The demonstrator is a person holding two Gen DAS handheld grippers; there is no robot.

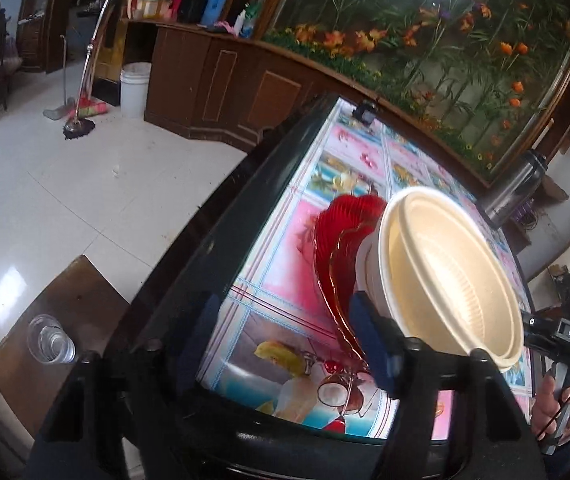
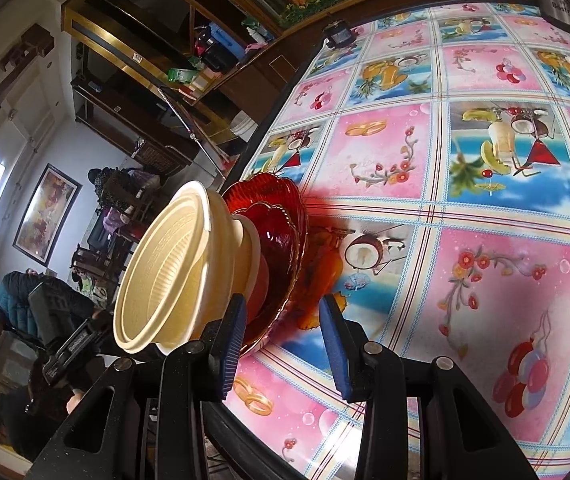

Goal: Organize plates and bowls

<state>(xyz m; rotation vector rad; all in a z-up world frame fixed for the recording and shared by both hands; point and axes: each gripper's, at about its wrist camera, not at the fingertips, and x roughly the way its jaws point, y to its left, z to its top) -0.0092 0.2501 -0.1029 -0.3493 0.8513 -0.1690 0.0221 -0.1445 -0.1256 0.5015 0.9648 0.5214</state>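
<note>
Two cream bowls point(image 1: 445, 280) sit nested on a stack of red glass plates point(image 1: 337, 232), on a table with a pink and blue fruit-print cloth point(image 1: 285, 280). My left gripper point(image 1: 289, 344) is open over the table's near edge. Its right pad point(image 1: 373, 344) is close beside the lower bowl's wall, and nothing is clamped between the pads. In the right wrist view the bowls point(image 2: 165, 272) and red plates point(image 2: 281, 232) stand at the table's left edge. My right gripper point(image 2: 283, 352) is open, with the plates' near rim in the gap between its pads.
A clear cup of water point(image 1: 51, 340) stands on a brown stool point(image 1: 65, 308) left of the table. A steel flask point(image 1: 513, 188) and a small dark object point(image 1: 365, 112) stand at the table's far end. Flowered cloth point(image 2: 485, 280) stretches right. People sit in the background point(image 2: 13, 304).
</note>
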